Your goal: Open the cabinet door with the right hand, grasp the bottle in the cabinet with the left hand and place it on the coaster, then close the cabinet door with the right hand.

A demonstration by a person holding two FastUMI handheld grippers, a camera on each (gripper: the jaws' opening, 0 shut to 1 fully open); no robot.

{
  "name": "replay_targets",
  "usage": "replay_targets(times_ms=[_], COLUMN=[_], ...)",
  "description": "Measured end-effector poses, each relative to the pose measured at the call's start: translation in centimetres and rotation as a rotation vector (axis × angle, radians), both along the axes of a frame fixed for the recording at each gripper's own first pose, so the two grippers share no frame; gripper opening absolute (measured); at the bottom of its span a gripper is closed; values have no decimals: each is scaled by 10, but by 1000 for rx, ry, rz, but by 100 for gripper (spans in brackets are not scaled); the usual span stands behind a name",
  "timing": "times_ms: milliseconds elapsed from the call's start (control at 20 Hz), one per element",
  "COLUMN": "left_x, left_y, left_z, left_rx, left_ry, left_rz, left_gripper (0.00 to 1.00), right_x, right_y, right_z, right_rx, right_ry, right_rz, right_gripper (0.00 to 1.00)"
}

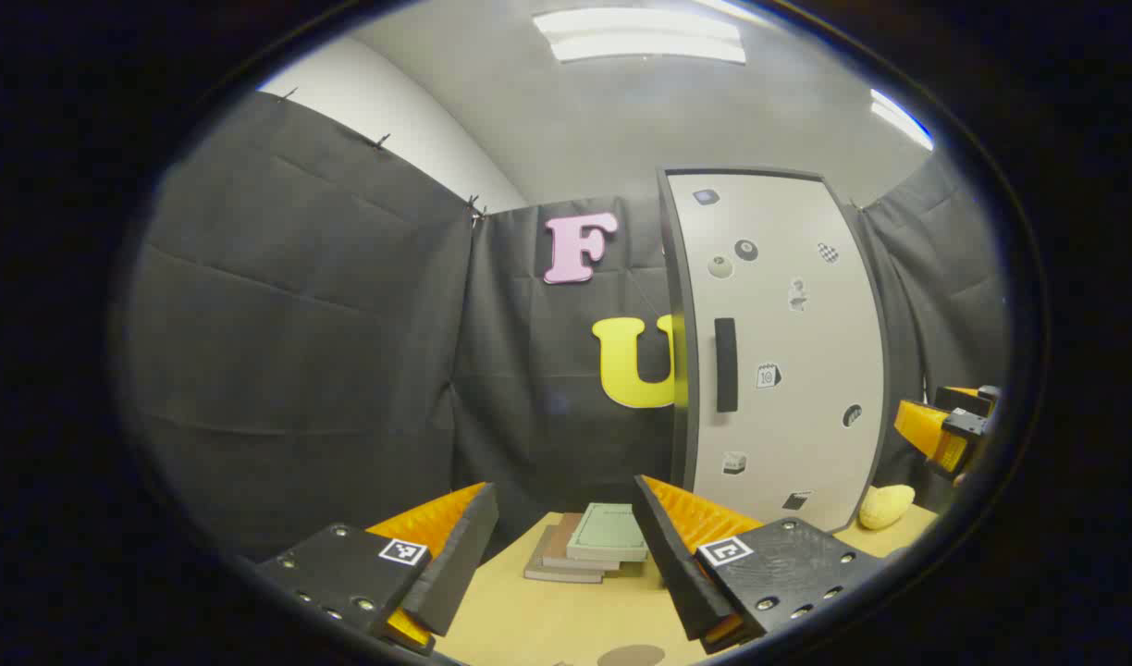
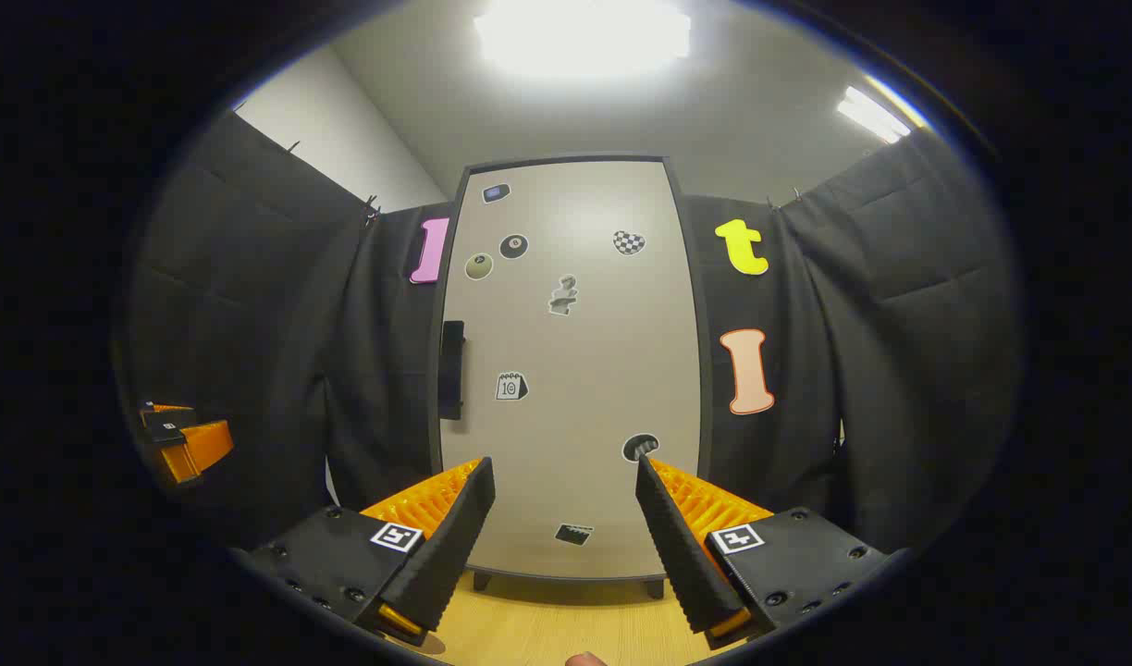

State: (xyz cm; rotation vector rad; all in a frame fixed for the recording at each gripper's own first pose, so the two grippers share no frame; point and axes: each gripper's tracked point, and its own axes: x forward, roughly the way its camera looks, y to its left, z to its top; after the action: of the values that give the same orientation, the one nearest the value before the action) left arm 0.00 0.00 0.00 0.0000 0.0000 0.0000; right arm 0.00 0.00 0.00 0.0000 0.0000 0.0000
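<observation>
A tall pale cabinet [image 1: 788,305] stands on the wooden table with its door closed, so its inside is hidden. A dark vertical handle [image 1: 726,364] sits near the door's left edge. In the right gripper view the door [image 2: 575,370] stands straight ahead, its handle [image 2: 452,370] to the left. My left gripper [image 1: 564,490] is open and holds nothing, left of the cabinet. My right gripper [image 2: 563,465] is open too, facing the door from a short distance. A round brown coaster [image 1: 631,656] lies on the table at the bottom edge of the left gripper view.
A small stack of books [image 1: 589,541] lies on the table [image 1: 529,620] just left of the cabinet. A yellow rounded object [image 1: 886,506] rests at the cabinet's right foot. The other gripper [image 1: 945,430] hovers far right; in the right gripper view the left one [image 2: 185,442] hovers far left.
</observation>
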Motion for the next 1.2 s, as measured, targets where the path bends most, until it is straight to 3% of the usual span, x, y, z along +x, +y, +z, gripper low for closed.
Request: replay_targets(times_ms=[400,1200], left_x=[-2,13], left_y=[-2,-35], left_z=[8,0], left_rx=[29,22], left_ry=[-29,-15], left_rz=[-6,-93], left_gripper=[88,90], right_x=[1,-4], right_y=[-3,-28], right_z=[-5,-1], right_rx=[-8,-9], right_ry=[20,4], right_rz=[-6,-80], right_gripper=[96,98])
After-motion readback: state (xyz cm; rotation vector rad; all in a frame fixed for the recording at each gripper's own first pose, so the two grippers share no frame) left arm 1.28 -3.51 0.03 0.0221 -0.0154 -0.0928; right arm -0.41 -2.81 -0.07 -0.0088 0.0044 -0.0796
